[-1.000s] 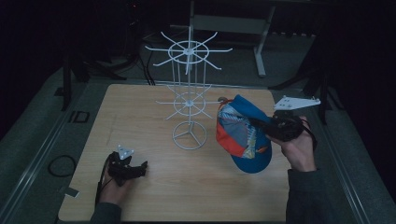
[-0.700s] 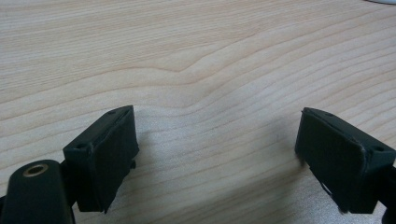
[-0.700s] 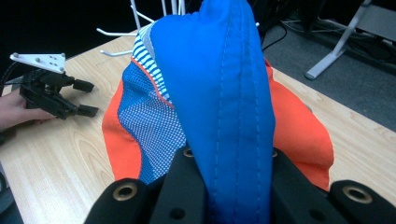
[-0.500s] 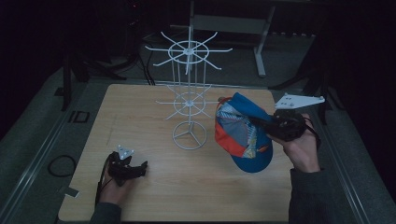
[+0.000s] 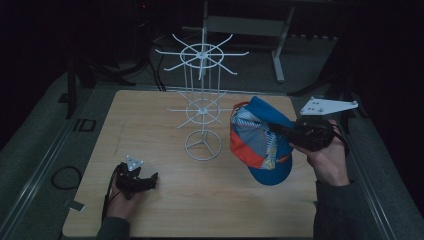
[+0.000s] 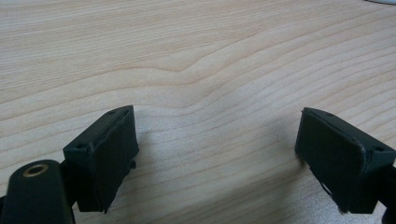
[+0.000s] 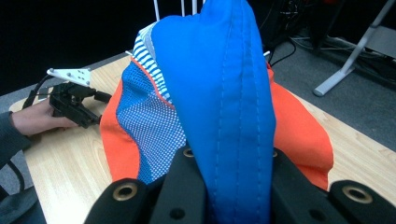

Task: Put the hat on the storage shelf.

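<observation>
The pale wooden tabletop (image 5: 165, 210) lay in dim light, with the room beyond its far edge too dark to make out. Near its middle stood a white wire display stand (image 5: 202, 107) with two tiers of radiating hooks on a round base; in the right gripper view its thin uprights were mostly hidden behind the cap.

To the right of the stand, a blue, orange and striped mesh baseball cap (image 5: 260, 140) hung above the tabletop, apart from the stand. The right gripper (image 5: 295, 135), held in the person's right hand (image 5: 327, 160), had its jaws closed on the cap's blue brim, as the right gripper view showed (image 7: 224, 116); the jaw tips themselves were buried under fabric there. The cap's inside could not be seen.

At the near left, the left gripper (image 5: 142, 180) rested low over the tabletop in the left hand (image 5: 120, 202), which was partly cut off by the bottom edge. Its jaws stood wide apart with only bare wood between them (image 6: 215, 154).
</observation>
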